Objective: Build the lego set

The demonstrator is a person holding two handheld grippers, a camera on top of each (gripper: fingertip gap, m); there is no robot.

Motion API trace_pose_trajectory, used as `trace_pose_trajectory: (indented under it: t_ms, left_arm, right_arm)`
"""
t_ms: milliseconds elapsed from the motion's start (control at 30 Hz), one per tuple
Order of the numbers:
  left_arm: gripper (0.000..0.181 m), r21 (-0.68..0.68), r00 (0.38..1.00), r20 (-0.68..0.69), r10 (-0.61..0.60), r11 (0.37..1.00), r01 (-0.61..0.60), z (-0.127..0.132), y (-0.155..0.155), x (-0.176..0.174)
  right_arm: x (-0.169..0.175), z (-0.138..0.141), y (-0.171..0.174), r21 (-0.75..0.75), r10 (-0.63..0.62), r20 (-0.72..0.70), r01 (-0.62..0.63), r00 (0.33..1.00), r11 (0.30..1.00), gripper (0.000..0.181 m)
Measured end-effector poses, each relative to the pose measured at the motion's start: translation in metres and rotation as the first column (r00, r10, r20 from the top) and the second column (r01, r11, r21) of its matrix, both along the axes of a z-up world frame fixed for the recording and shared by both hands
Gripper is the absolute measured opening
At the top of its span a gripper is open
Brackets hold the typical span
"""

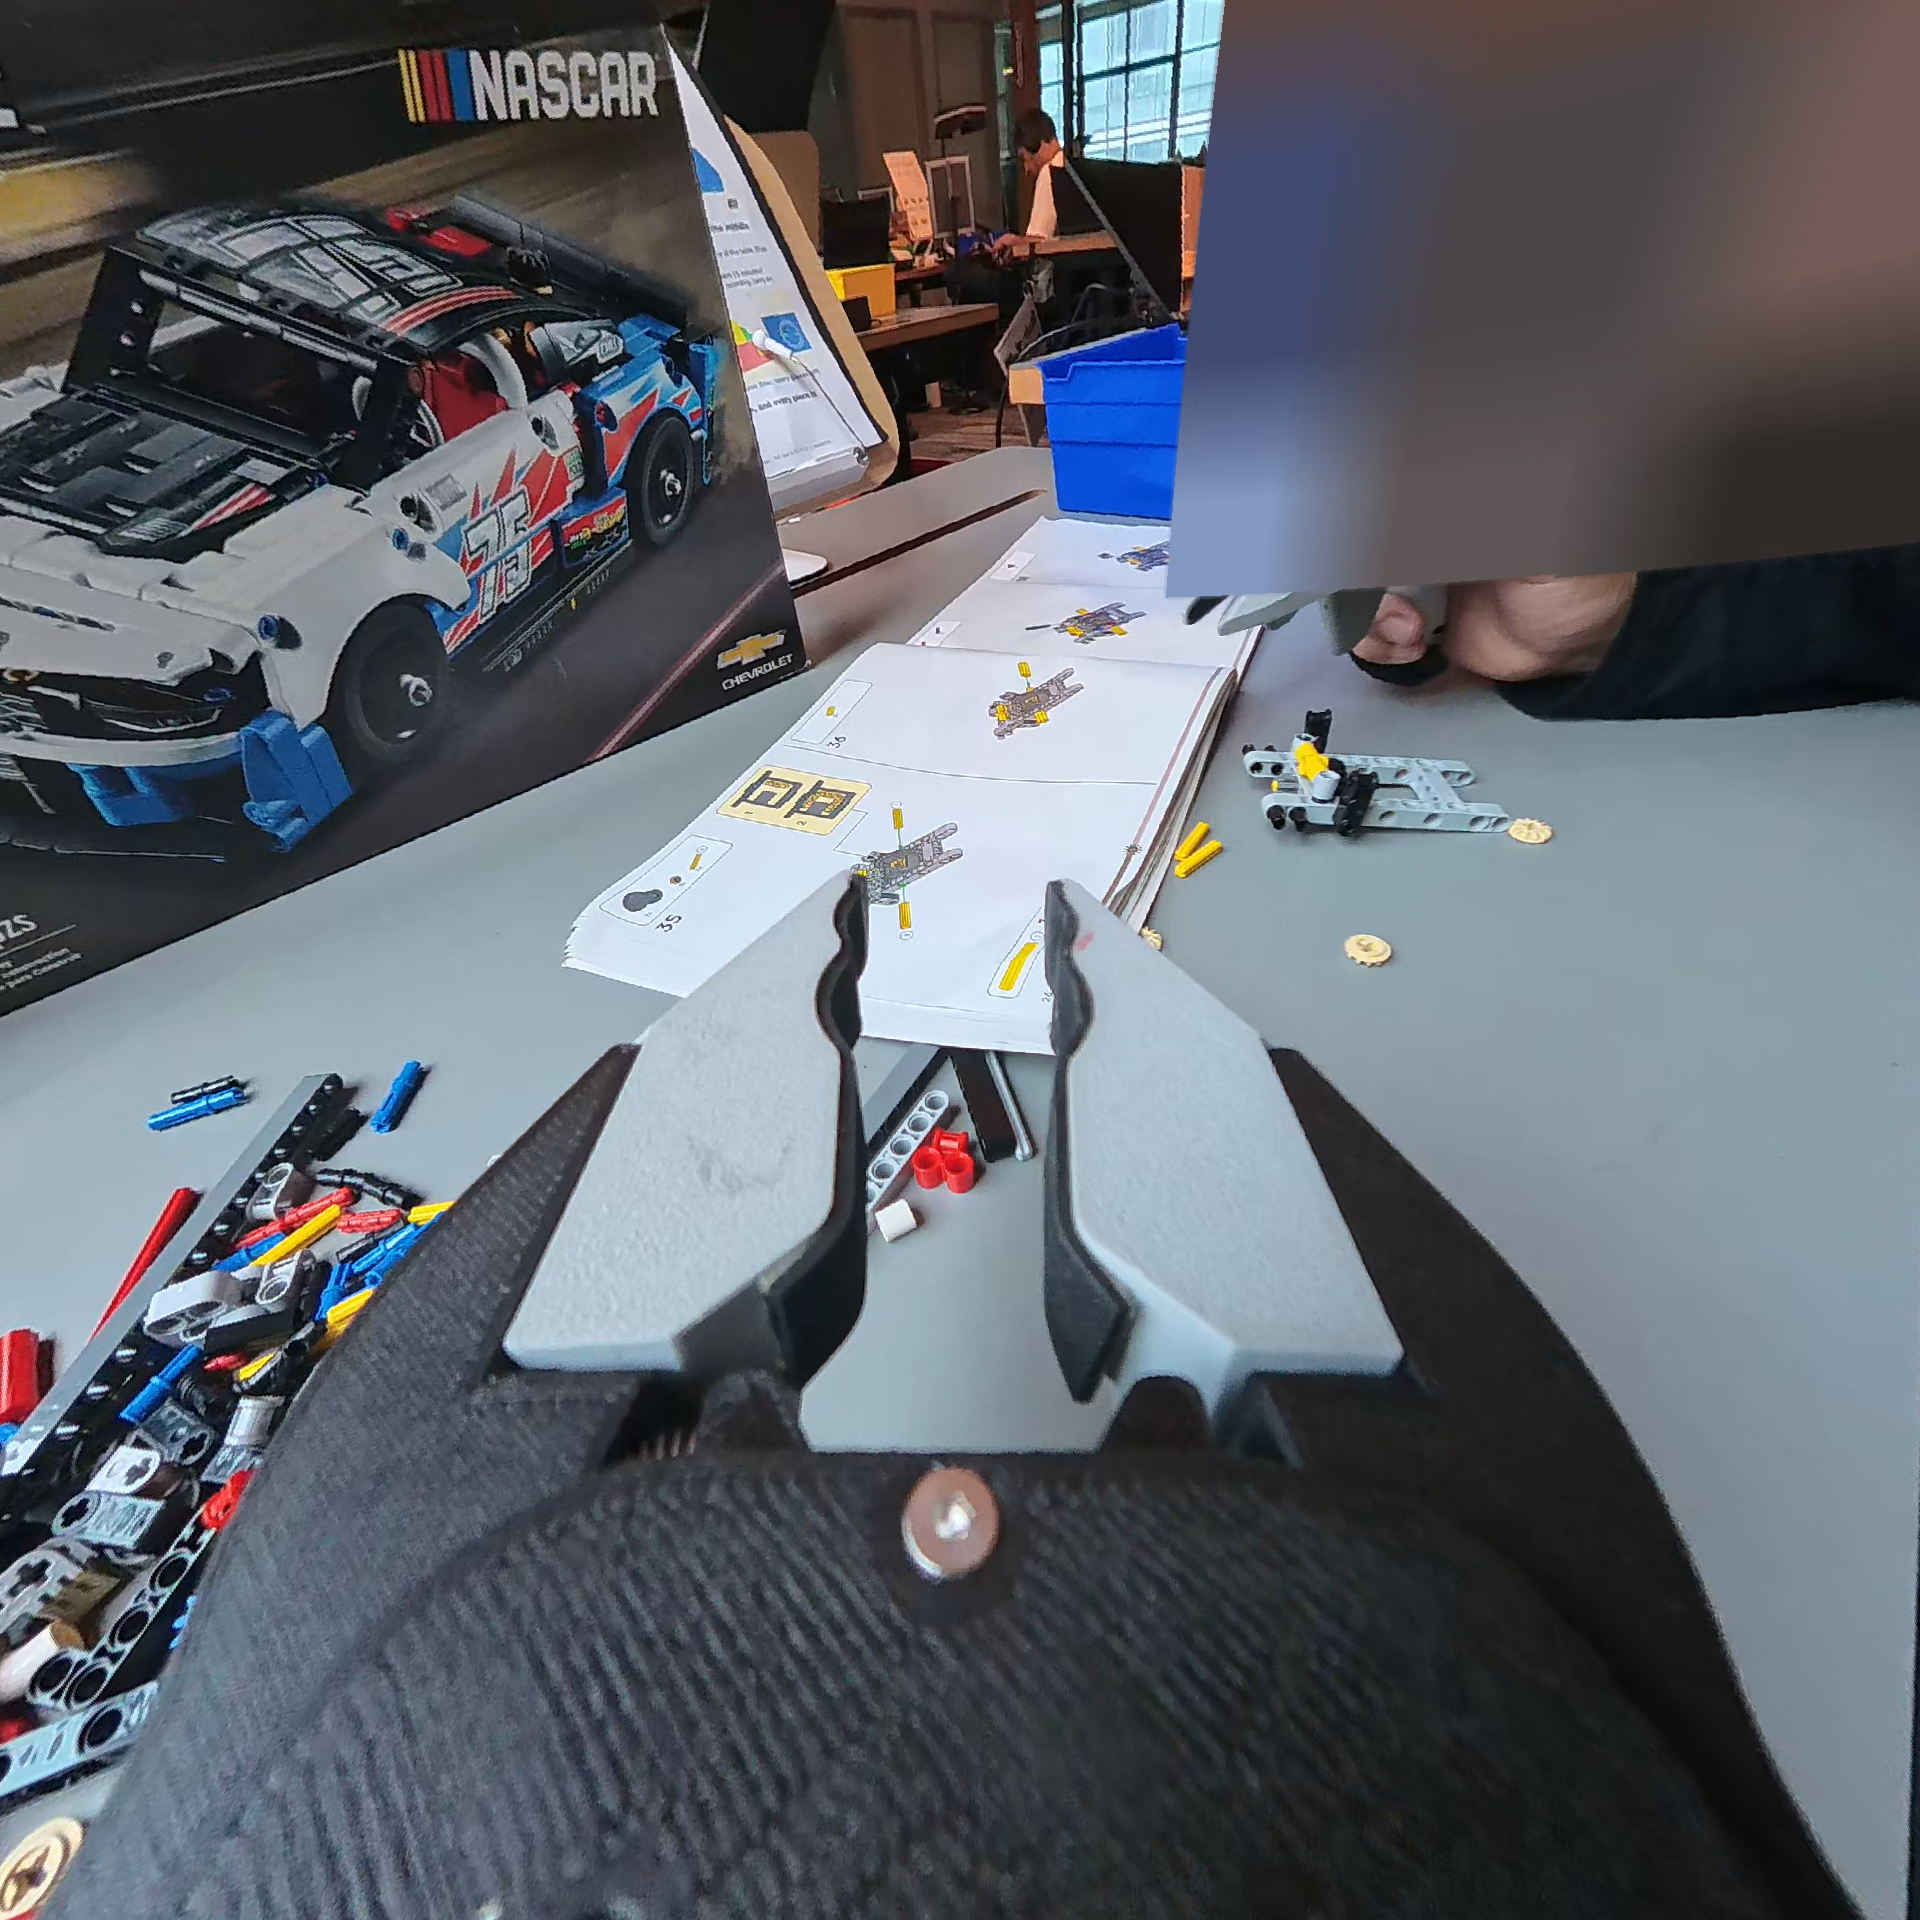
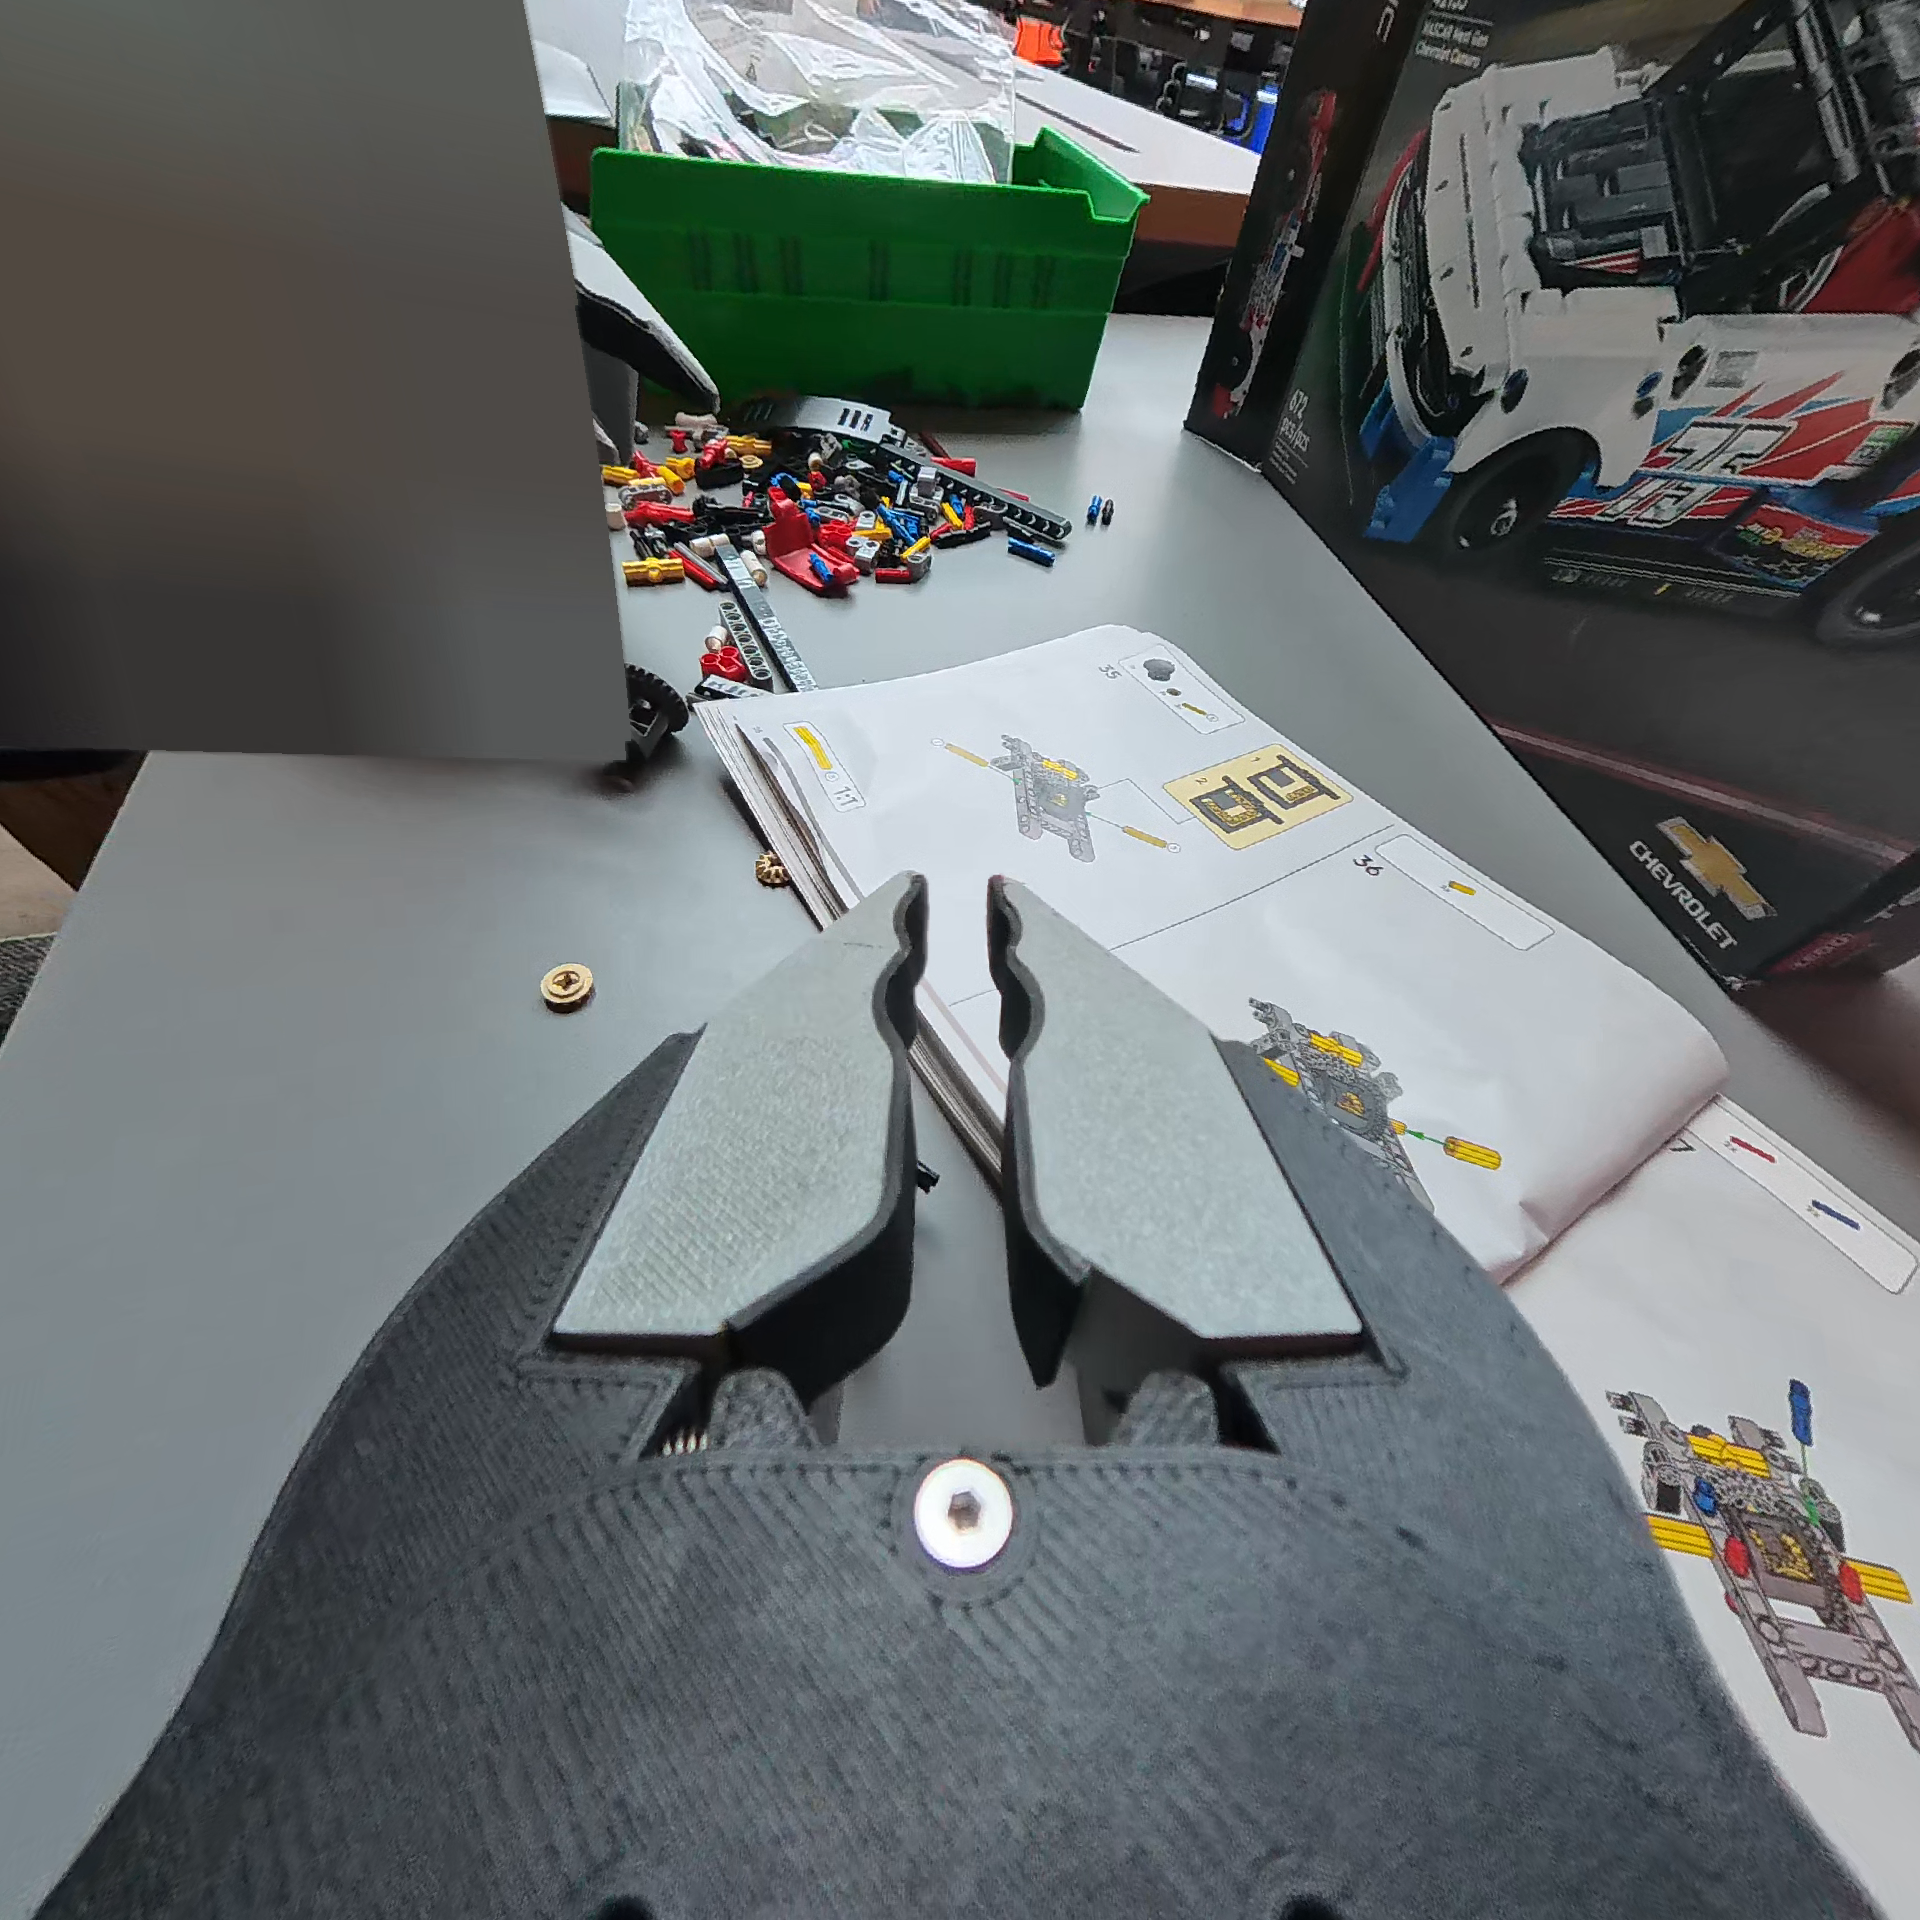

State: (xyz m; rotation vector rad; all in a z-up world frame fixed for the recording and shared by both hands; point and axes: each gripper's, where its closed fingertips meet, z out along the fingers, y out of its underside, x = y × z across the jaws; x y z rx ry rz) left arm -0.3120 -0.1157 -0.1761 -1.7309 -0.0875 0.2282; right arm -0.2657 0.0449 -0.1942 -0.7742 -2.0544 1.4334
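Note:
My left gripper (image 1: 956,904) is open and empty, hovering over the near edge of the open instruction booklet (image 1: 935,769). A small grey frame assembly (image 1: 1371,790) with yellow and black parts lies on the grey table right of the booklet. Two yellow axles (image 1: 1195,850) and two tan gears (image 1: 1367,948) lie near it. My right gripper (image 2: 956,904) has its jaws narrowly apart and holds nothing, above the booklet's (image 2: 1195,883) spine edge. A tan gear (image 2: 568,985) lies to its left. The loose-parts pile (image 1: 208,1299) (image 2: 821,520) is spread beside the booklet.
The set's box (image 1: 364,468) (image 2: 1662,416) stands upright behind the booklet. A green bin (image 2: 862,281) with plastic bags sits beyond the pile. A blue bin (image 1: 1117,426) stands at the far table edge. A red piece (image 1: 945,1158) and grey beams lie under my left gripper. Some 20 cm of space lies between my two pairs of fingers. It is some 12 cm from my right tips to the tan gear (image 2: 568,985). My left wrist view (image 1: 1365,948) looks at it from another angle.

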Motion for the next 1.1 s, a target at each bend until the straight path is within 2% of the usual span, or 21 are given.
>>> trace_pose_trajectory:
  t_ms: [1100]
  left_arm:
    - [0.031, -0.007, 1.000, -0.001, -0.003, 1.000, 0.003, -0.0009, 0.0003, 0.0003]
  right_arm:
    - [0.0007, -0.0033, -0.0012, 0.005, 0.010, 0.019, -0.010, 1.000, 1.000, 0.002]
